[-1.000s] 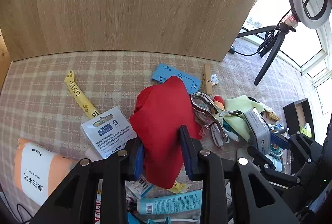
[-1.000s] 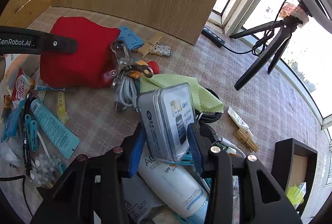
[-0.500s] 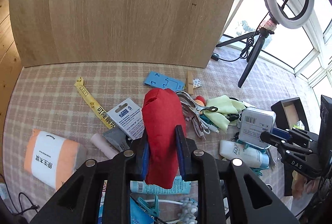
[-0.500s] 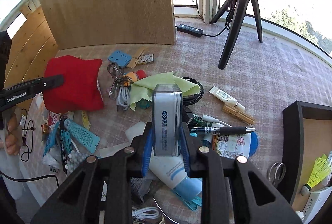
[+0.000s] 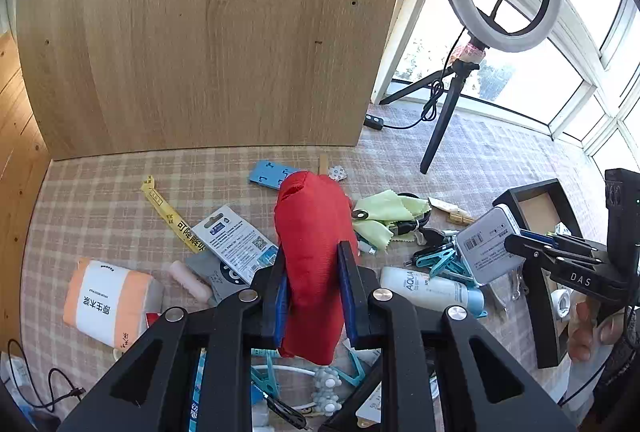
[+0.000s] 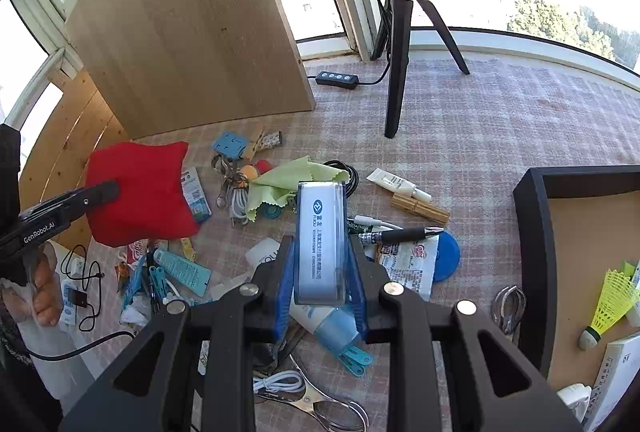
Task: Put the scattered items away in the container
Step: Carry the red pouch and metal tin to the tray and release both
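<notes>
The red pouch [image 5: 314, 252] hangs above the clutter, clamped between the left gripper's [image 5: 313, 288] jaws. The right gripper [image 6: 320, 272] is clamped on a tin [image 6: 320, 240], held on edge over the checked cloth [image 6: 480, 120], left of the black container [image 6: 532, 252].

Red pouch [image 5: 312, 256]: soft cloth, pinched between my left gripper's [image 5: 312, 288] pads, lifted clear of the table; I see it flat-on from the right camera [image 6: 140, 192].
Tin box [image 6: 320, 240]: silver, blue logo, held on edge upright in my right gripper [image 6: 320, 288], above the clutter.
Container [image 6: 580, 252]: black tray with tan floor, at my right; a yellow shuttlecock [image 6: 612, 300] and what I take for a white carton [image 6: 612, 376] lie inside.
</notes>
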`<state>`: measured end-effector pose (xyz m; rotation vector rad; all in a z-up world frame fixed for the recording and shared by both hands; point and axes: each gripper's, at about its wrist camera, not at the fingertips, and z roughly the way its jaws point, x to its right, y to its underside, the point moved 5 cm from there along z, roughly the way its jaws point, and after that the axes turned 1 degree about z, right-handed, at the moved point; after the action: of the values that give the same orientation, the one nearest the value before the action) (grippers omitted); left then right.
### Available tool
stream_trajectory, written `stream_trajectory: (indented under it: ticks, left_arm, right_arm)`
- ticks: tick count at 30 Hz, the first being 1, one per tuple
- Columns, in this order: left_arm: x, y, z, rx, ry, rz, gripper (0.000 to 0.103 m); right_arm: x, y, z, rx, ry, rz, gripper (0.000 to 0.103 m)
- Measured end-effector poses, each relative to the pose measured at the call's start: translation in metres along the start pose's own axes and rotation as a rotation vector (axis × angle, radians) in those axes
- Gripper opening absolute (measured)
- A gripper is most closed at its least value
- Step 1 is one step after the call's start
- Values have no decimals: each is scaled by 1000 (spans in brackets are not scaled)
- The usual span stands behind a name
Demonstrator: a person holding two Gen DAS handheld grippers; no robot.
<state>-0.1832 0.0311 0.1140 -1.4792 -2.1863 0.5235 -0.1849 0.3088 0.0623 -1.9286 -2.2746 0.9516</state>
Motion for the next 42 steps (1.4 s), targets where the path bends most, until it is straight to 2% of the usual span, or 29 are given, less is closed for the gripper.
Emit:
stream_trajectory:
  ticks: [6, 10, 14, 19, 28, 32, 38, 40, 41, 42]
  left_arm:
    - [14, 3, -6, 0, 17, 6, 20]
    - [32, 2, -10, 2, 39, 26, 20]
    - [66, -1, -12, 8, 82, 72, 20]
    - [130, -4, -10, 4, 172, 154, 20]
    - [288, 0, -2, -13, 350, 343, 17]
    - [348, 2, 4, -19, 392, 414, 5]
    - [410, 1, 23, -39, 421, 460, 5]
    - [424, 0, 31, -57, 432, 466, 19]
    - [428, -2, 36, -68, 415, 464, 43]
    - [430, -4, 37, -56, 407, 456, 55]
  right_arm:
    - [21, -3, -14, -1, -69, 113, 25]
    - [36, -11, -39, 59, -40, 126, 25]
    - [63, -14, -66, 110, 12, 147, 25]
    - [113, -10, -104, 166, 103, 187, 25]
    - [227, 8, -183, 267, 264, 332, 25]
    - [267, 17, -206, 292, 316, 380, 25]
    - [309, 23, -217, 291, 366, 409, 25]
    - [314, 22, -214, 271, 379, 388, 27]
    - [316, 22, -215, 271, 394, 384, 35]
    - [317, 22, -217, 282, 408, 380, 45]
